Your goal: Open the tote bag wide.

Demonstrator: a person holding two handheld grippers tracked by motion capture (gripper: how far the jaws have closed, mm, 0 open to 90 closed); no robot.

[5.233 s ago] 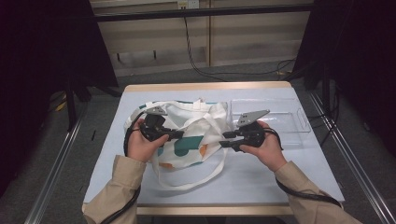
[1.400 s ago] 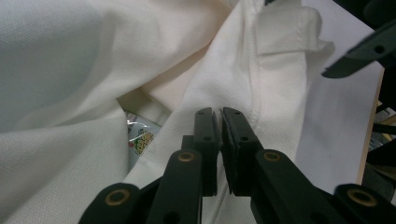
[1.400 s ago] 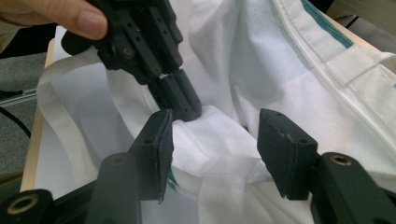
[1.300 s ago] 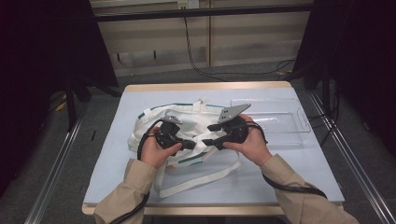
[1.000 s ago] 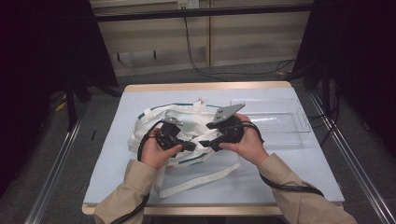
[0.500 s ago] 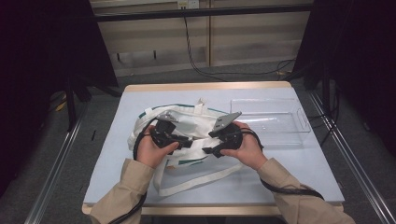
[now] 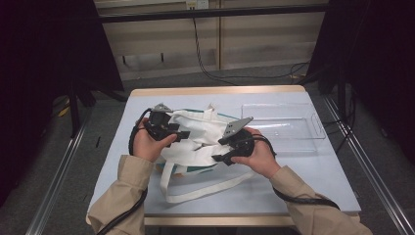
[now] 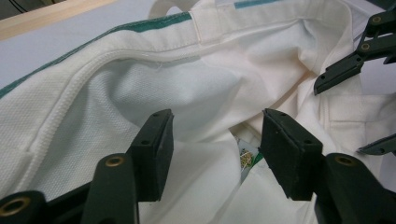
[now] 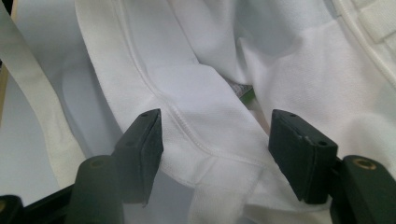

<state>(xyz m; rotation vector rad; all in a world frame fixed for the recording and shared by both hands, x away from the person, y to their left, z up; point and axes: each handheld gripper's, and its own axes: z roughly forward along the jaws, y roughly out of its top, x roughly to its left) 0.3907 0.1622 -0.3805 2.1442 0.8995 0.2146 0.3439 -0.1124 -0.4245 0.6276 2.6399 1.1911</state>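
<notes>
Item: white cloth tote bag, teal trim along the rim and a teal patch on its lower side, lying crumpled at the middle of the pale blue table. One long white strap loops out over the table toward the person.

Left: left gripper, held in the person's left hand, rests at the bag's left edge. Its jaws stand apart with loose fabric between them, clamping nothing.

Centre: the bag's mouth is pulled open. The left gripper view looks into it: the stitched rim with a teal stripe, the white lining, and deep in the fold a small item with green and gold on it, too small to identify.

Right: right gripper, in the right hand, sits at the bag's right edge. Its jaws are spread wide over a hemmed fold of cloth, not pinching it. The right gripper view shows a sliver of green inside the bag.

Far right: a clear plastic tray just beside the bag, with nothing visible inside.
</notes>
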